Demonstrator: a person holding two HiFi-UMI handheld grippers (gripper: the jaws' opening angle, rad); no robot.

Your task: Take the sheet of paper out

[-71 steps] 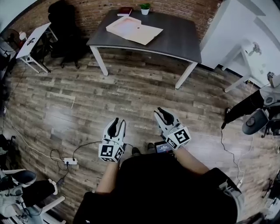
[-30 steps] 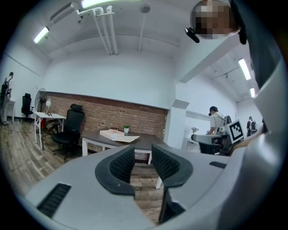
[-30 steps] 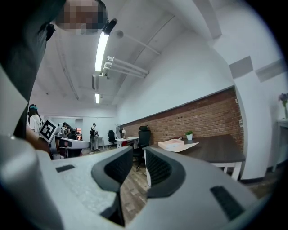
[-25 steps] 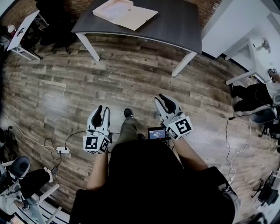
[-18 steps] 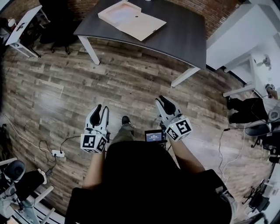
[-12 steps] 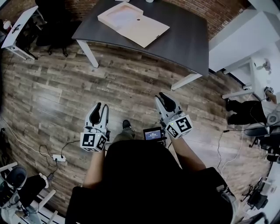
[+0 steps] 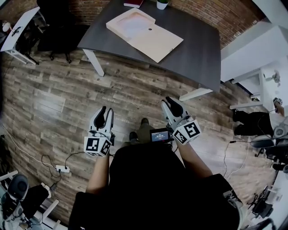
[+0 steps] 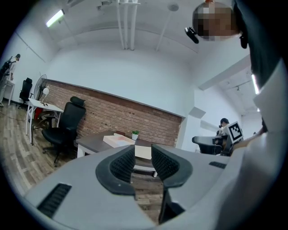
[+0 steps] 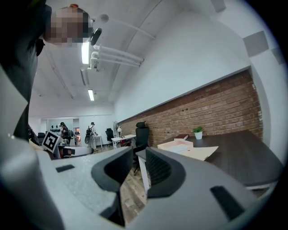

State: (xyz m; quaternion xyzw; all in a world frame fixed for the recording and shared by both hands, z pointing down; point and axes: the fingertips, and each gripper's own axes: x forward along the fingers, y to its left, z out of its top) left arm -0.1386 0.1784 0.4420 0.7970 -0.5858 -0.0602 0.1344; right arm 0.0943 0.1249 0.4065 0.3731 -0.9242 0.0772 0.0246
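Note:
A flat beige box file (image 7: 145,33) lies open on the dark table (image 7: 198,49) at the top of the head view. A pale sheet of paper (image 7: 131,23) rests in its tray half. Both grippers hang over the wooden floor, well short of the table. My left gripper (image 7: 105,112) is open with nothing between its jaws. My right gripper (image 7: 170,102) is also open and empty. In the left gripper view the box file (image 8: 118,140) shows past the jaws. The right gripper view has the box file (image 9: 186,147) on the table (image 9: 238,155) ahead.
A red book (image 7: 134,3) and a small potted plant (image 7: 162,4) stand at the table's far edge. A black office chair (image 7: 60,24) and a white side table (image 7: 18,27) are at the left. A power strip (image 7: 62,168) with cables lies on the floor. White desks (image 7: 265,76) stand at the right.
The table and box file have come nearer and lower in the head view as the person walked toward them. Both grippers kept their stance, jaws unchanged.

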